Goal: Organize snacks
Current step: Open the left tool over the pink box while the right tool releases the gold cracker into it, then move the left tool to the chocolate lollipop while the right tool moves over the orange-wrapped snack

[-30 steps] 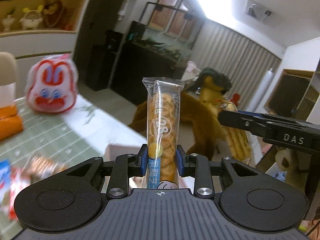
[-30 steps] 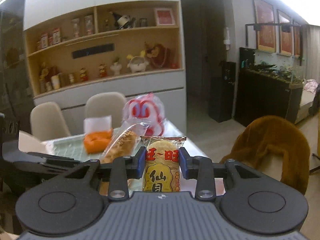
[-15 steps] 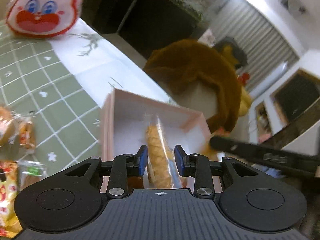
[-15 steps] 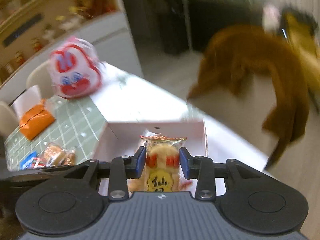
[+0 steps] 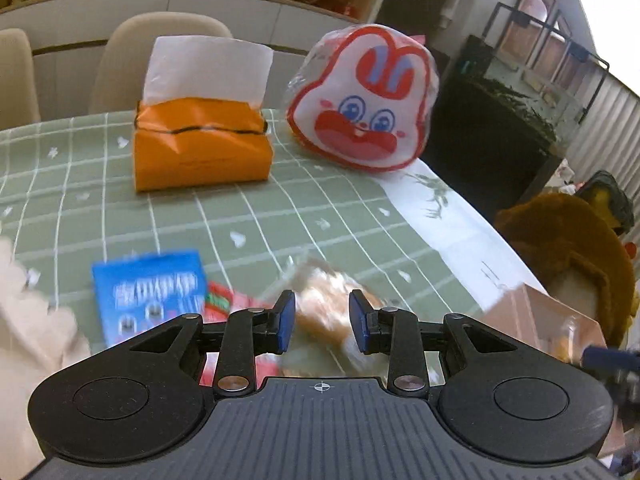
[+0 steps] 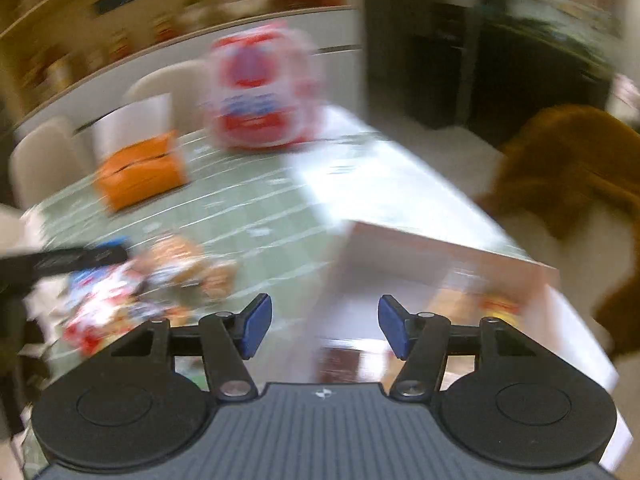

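Right claw (image 6: 325, 328) stands wide: its jaws have just been opening, and nothing is between the blue pads. It hangs over the near edge of one pink box (image 6: 440, 240) at the right end of the worktop (image 5: 280, 216). Left claw (image 5: 322, 326) shows only a narrow gap with nothing clamped in it. A blurred brown packet (image 5: 324, 308) lies on the cloth beyond and shows through the gap. Whether the pads (image 5: 286, 322) touch it cannot be told.

Counted: two claws, one pink box, one orange tissue box (image 5: 200, 148) with a white sheet standing out of it, and one rabbit-face bag (image 5: 364, 100) just beside it. Two pale chairs (image 5: 160, 40) stand behind the worktop, and one brown furry cover (image 5: 560, 248) is draped past its right end. The loose snacks lie together on the green checked cloth, to the left of the box. Three can be told apart in the left view: the brown packet, one blue packet (image 5: 152, 292) and one red packet (image 5: 228, 304) tucked beside it.

Only the right view looks into the box, where two blurred packets lie: a yellow-and-red one (image 6: 500, 304) and an orange-brown one (image 6: 452, 300). It is smeared all over, so the pile reads as a jumble. The left view is sharper and shows the rabbit's face and a shelf of ornaments along the wall. Of the box it catches just a corner at the right edge.
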`<state>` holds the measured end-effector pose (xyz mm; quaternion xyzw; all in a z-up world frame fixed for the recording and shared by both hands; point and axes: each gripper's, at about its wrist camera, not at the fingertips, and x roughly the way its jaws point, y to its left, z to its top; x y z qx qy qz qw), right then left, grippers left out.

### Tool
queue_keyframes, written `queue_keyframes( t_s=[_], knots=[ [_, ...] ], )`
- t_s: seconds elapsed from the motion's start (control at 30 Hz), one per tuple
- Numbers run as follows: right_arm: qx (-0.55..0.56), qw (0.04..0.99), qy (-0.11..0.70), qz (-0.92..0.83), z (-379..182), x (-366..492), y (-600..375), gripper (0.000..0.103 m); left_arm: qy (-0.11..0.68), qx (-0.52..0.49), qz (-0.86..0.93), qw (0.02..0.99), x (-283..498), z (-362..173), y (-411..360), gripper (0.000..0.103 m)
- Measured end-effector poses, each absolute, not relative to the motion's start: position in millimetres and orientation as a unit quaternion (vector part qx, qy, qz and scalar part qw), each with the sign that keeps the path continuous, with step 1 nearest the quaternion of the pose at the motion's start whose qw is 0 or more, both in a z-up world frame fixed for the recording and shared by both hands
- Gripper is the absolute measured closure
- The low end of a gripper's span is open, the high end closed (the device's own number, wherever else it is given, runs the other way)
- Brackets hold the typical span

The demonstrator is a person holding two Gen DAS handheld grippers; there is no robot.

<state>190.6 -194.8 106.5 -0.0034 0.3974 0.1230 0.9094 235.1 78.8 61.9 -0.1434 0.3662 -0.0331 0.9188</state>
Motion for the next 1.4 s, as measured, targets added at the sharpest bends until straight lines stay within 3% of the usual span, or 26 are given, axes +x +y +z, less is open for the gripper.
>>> queue_keyframes(
  t_s=[0.3, 0.4, 0.7, 0.8, 0.97, 1.1, 1.4],
  knots=[
    [-0.05, 0.899, 0.403, 0.162, 69, 193, -93, 0.042, 0.439, -0.057, -0.143, 0.885, 327, 19, 45, 0.069],
    [-0.073, 0.904, 0.395, 0.144, 57, 199, -79, 0.042, 0.453, -0.003, -0.17, 0.875, 320, 9, 28, 0.07],
    [-0.093, 0.899, 0.394, 0.169, 56, 198, -92, 0.045, 0.466, -0.047, -0.204, 0.86, 260, 4, 58, 0.074],
    [-0.102, 0.897, 0.397, 0.165, 57, 215, -93, 0.052, 0.458, -0.082, -0.184, 0.866, 240, 6, 74, 0.079],
    [-0.098, 0.872, 0.451, 0.163, 49, 262, -89, 0.053, 0.457, -0.102, -0.182, 0.865, 215, 14, 82, 0.079],
    [-0.113, 0.846, 0.492, 0.17, 37, 275, -77, 0.08, 0.427, -0.128, -0.166, 0.88, 189, 40, 88, 0.078],
    [-0.093, 0.836, 0.484, 0.242, 64, 192, -92, 0.083, 0.422, -0.137, -0.174, 0.879, 147, 56, 65, 0.078]
  ],
)
